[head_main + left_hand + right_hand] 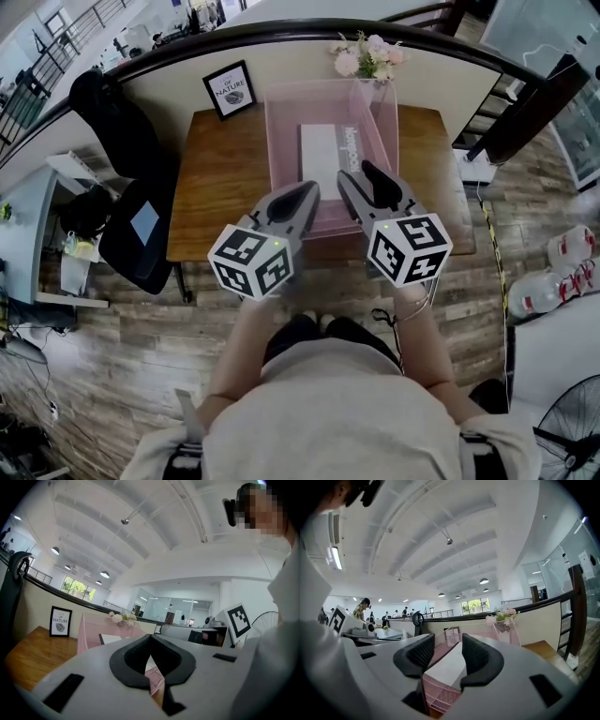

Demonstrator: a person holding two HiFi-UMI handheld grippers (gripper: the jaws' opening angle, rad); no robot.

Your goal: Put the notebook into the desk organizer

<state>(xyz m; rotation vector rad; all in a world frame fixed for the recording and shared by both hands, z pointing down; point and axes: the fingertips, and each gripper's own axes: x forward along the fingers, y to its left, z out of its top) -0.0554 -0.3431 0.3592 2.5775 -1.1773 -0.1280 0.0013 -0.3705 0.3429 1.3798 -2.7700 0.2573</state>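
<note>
The white rectangular notebook (319, 150) lies flat inside the pink mesh desk organizer (281, 131) on the wooden counter (220, 178), with the left claw (307, 189) pressed together and the right claw (361, 172) spread at the organizer's near edge.

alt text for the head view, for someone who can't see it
Seen from above, a white notebook lies inside a pink mesh desk organizer on a wooden desk. A person holds the left tongs shut and the right tongs open at its near edge.
</note>
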